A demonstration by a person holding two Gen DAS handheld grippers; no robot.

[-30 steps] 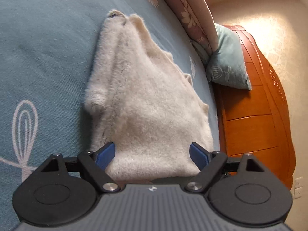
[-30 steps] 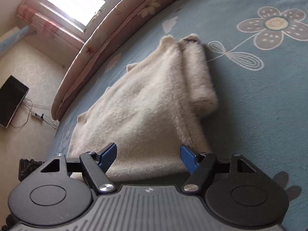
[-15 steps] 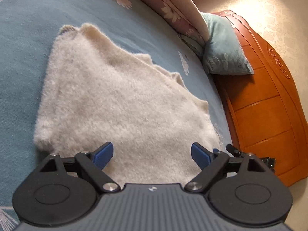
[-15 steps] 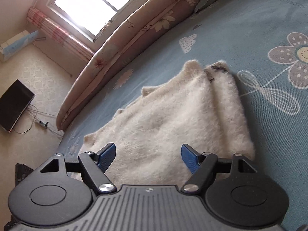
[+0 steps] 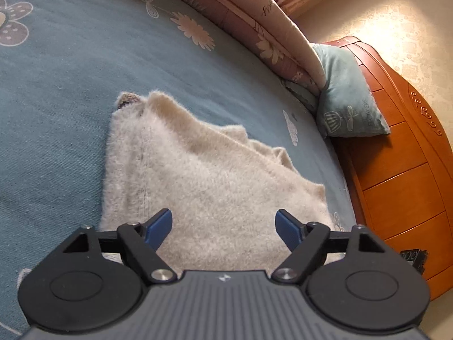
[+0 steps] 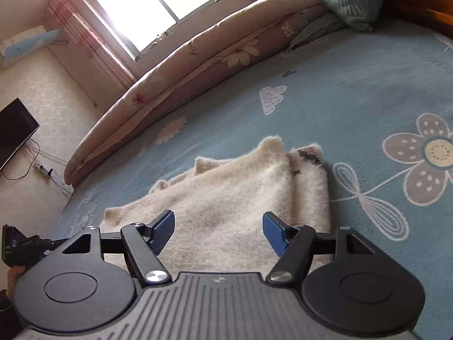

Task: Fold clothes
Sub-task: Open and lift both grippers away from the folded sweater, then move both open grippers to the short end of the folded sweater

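Note:
A fluffy cream garment [image 5: 203, 181] lies folded flat on the blue flowered bedsheet [image 5: 56, 90]; it also shows in the right wrist view [image 6: 240, 198]. My left gripper [image 5: 225, 228] is open and empty, hovering over the garment's near edge. My right gripper [image 6: 219, 231] is open and empty over the near edge on the other side. The left gripper's body [image 6: 19, 246] shows at the far left of the right wrist view, held in a hand.
A rolled floral quilt [image 5: 254, 22] lies along the bed's far side. A teal pillow [image 5: 345, 93] leans on the orange wooden headboard [image 5: 402, 170]. A window [image 6: 153, 8], a dark TV [image 6: 14, 130] and a floor power strip [image 6: 44, 168] lie beyond the bed.
Both grippers have drawn back and risen from the garment, staying open. The folded-over side now lies flatter, and more of the sheet and room shows.

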